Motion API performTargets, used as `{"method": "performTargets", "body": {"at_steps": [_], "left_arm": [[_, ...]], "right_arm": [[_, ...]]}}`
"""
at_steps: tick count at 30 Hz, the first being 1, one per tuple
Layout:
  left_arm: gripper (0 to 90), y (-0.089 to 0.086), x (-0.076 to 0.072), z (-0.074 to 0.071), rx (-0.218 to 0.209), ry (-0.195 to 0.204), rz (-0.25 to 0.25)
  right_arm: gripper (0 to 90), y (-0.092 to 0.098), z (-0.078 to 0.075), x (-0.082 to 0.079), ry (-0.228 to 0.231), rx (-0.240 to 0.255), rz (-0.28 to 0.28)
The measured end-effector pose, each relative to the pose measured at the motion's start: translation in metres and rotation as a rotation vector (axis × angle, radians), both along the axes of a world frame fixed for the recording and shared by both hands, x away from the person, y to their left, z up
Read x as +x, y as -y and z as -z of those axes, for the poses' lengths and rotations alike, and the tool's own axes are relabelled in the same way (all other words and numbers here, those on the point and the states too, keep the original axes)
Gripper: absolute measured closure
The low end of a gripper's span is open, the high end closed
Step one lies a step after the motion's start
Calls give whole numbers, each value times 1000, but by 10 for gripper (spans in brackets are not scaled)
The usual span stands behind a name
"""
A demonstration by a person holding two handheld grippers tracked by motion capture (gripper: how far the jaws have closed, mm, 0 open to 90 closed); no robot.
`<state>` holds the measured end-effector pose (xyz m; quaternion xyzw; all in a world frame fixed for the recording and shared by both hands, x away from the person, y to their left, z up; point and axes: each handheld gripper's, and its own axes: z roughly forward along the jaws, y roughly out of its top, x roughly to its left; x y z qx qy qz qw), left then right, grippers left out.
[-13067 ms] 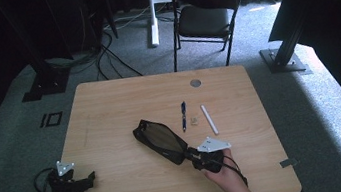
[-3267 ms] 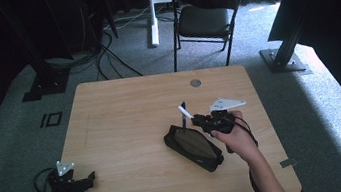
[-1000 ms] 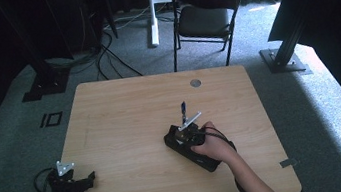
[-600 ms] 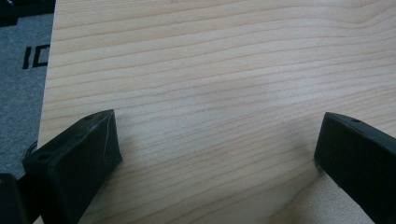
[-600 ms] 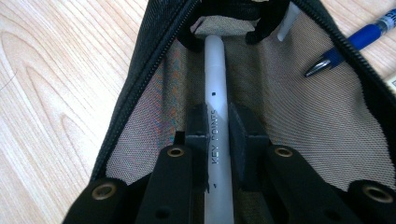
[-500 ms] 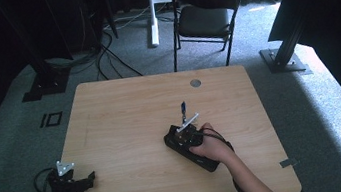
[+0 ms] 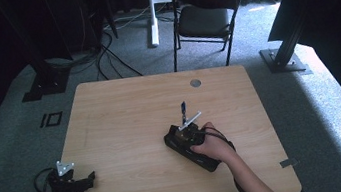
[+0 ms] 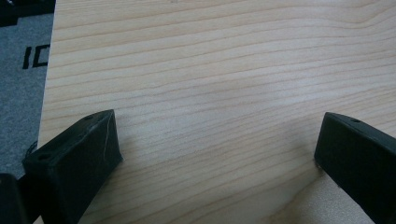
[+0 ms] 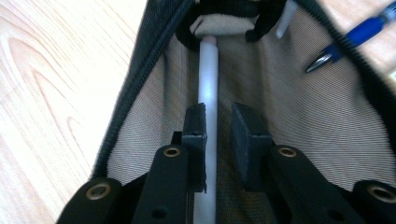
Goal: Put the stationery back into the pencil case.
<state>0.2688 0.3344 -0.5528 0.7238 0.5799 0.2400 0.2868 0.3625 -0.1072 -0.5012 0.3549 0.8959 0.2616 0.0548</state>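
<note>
White pen, smooth slim cylinder inside black mesh pouch, far end hidden, right claw jaws just opening, loosely straddling it, left claw wide on wooden table.

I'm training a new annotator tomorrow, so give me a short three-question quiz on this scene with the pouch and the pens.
1. True or false: the left claw grips something.
2. What lies between the right claw's jaws, inside the black mesh pouch? A. a spoon B. a white pen C. scissors
3. Where does the blue pen lie?

Key
1. False: its jaws stand wide apart over the bare table.
2. B.
3. On the table, outside the pouch, just past its far end.
</note>
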Motion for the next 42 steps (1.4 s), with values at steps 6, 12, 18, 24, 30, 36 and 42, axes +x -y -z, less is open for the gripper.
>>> {"method": "performTargets", "body": {"at_steps": [6, 12, 18, 24, 30, 36, 42], "left_arm": [[4, 0, 0, 0, 0, 0, 0], [4, 0, 0, 0, 0, 0, 0], [4, 0, 0, 0, 0, 0, 0], [4, 0, 0, 0, 0, 0, 0], [4, 0, 0, 0, 0, 0, 0], [4, 0, 0, 0, 0, 0, 0], [4, 0, 0, 0, 0, 0, 0]], "right_arm": [[760, 8, -18, -2, 40, 40, 8], [766, 15, -31, -5, 64, 84, 12], [768, 21, -41, -7, 105, 127, 21], [760, 29, -49, -6, 138, 191, 52], [748, 36, -53, -1, 202, 241, 123], [731, 42, -51, 8, 241, 225, 189], [719, 48, -47, 17, 247, 245, 243]]}}
